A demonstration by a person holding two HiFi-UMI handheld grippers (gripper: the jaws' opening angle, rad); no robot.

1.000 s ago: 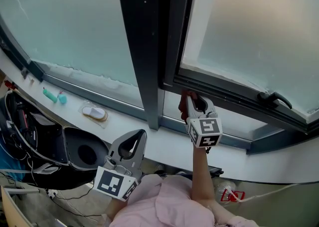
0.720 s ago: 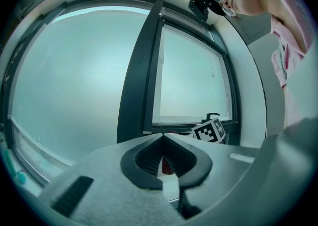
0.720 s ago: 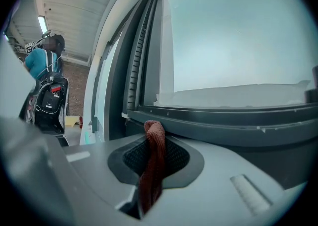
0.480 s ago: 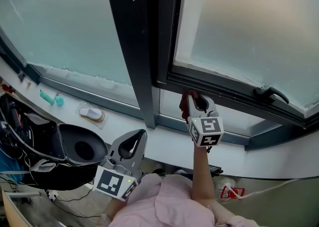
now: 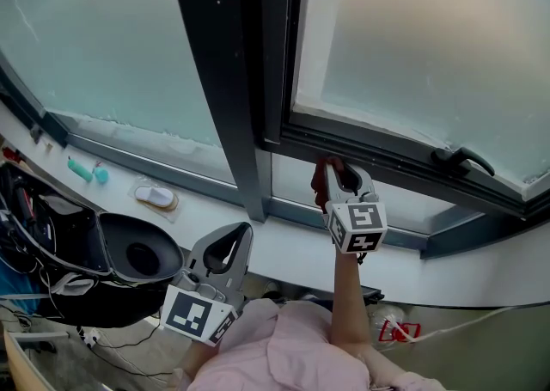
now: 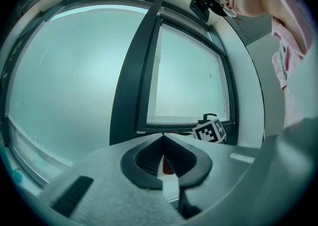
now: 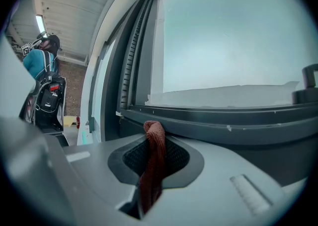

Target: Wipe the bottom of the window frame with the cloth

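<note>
My right gripper [image 5: 337, 176] is shut on a reddish-brown cloth [image 5: 319, 180] and presses it against the dark bottom rail of the window frame [image 5: 391, 160], near its left corner. In the right gripper view the cloth [image 7: 154, 163] hangs between the jaws, and its bunched top touches the rail [image 7: 233, 119]. My left gripper [image 5: 238, 233] is held low near my body, shut and empty, below the sill. In the left gripper view its jaws meet at the tips [image 6: 163, 137], and beyond them shows the right gripper's marker cube [image 6: 209, 131].
A dark vertical mullion [image 5: 219, 80] stands left of the opened sash. A black window handle [image 5: 462, 158] sits on the rail to the right. The white sill [image 5: 284, 247] carries teal items [image 5: 88, 171] and a wrapped oval object [image 5: 155, 197]. A black bag [image 5: 133, 253] with cables lies below left.
The head view has shifted a little, so the window sits further left. The right gripper keeps the cloth on the bottom rail at almost the same spot. The left gripper has not moved.
</note>
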